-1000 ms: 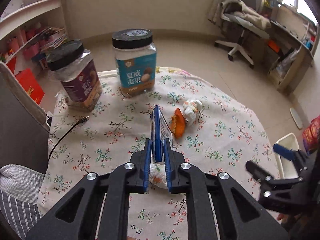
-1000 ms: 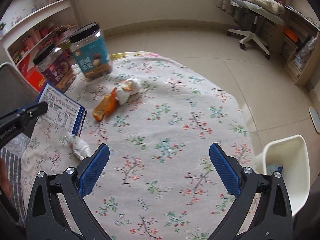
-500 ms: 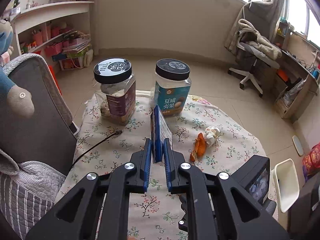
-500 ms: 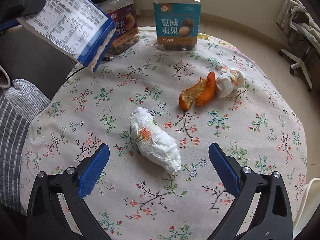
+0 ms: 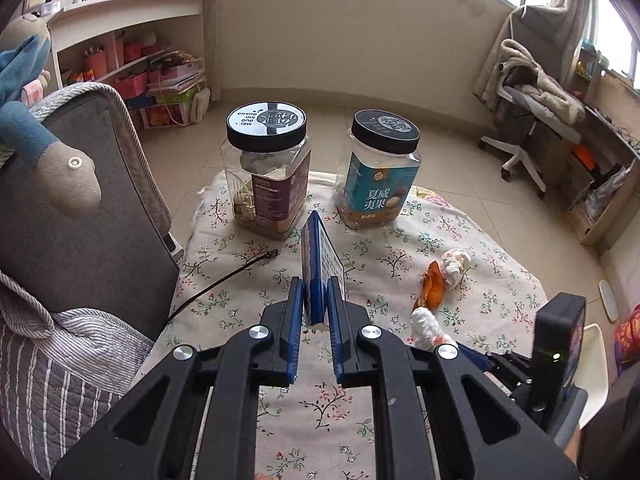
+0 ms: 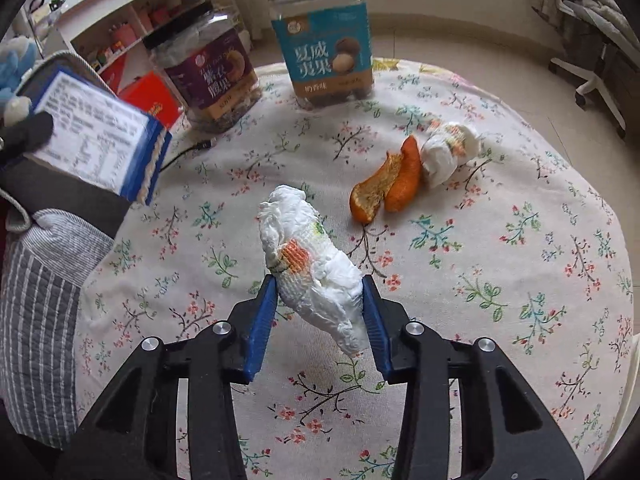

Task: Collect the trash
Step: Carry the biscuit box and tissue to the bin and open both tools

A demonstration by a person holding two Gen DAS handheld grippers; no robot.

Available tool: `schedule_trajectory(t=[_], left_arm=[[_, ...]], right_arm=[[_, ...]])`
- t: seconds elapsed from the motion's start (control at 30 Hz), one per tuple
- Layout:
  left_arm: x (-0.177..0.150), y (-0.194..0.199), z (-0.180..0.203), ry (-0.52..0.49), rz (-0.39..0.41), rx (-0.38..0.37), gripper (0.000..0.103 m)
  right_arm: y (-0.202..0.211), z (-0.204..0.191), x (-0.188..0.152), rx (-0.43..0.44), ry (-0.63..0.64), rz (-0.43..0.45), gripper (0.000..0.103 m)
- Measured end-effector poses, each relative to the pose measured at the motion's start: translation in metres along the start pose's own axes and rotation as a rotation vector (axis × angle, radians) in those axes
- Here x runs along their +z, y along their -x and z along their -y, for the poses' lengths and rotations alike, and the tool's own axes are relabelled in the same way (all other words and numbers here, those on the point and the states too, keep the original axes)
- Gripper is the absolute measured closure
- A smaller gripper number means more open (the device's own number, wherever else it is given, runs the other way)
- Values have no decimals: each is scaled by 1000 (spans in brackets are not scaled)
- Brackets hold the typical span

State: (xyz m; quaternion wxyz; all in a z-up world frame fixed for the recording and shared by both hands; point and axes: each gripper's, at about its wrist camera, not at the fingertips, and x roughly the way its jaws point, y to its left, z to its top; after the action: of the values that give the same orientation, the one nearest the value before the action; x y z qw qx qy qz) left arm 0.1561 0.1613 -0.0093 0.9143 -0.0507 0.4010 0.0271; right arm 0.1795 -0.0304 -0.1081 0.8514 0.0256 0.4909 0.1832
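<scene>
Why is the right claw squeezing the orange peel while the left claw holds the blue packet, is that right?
Not quite. The right claw squeezes the crumpled white tissue, as the right wrist view shows. The orange peel lies on the tablecloth, untouched. The left claw does hold the blue packet.

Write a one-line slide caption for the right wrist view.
Right tongs closed on a crumpled tissue above the floral tablecloth, orange peel behind.

crumpled white tissue between the right gripper's jaws, above the floral tablecloth
</scene>
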Motion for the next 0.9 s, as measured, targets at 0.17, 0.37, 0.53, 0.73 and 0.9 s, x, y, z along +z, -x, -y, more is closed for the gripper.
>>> schedule_trajectory(t=[0.17, 0.37, 0.53, 0.73, 0.9], left_arm=[[-2, 5, 10, -14, 14, 5, 90], [-7, 12, 27, -43, 34, 17, 90], [-11, 16, 42, -67, 47, 18, 90], [-14, 17, 64, -102, 52, 5, 90], [-18, 16, 85, -136, 53, -10, 90]], right_arm=[[36, 7, 9, 2, -25, 91, 63], [68, 19, 14, -37, -41, 173, 63], [83, 35, 11, -69, -60, 201, 63], [103, 52, 8, -117, -65, 239, 63], [119, 69, 4, -158, -74, 258, 62]])
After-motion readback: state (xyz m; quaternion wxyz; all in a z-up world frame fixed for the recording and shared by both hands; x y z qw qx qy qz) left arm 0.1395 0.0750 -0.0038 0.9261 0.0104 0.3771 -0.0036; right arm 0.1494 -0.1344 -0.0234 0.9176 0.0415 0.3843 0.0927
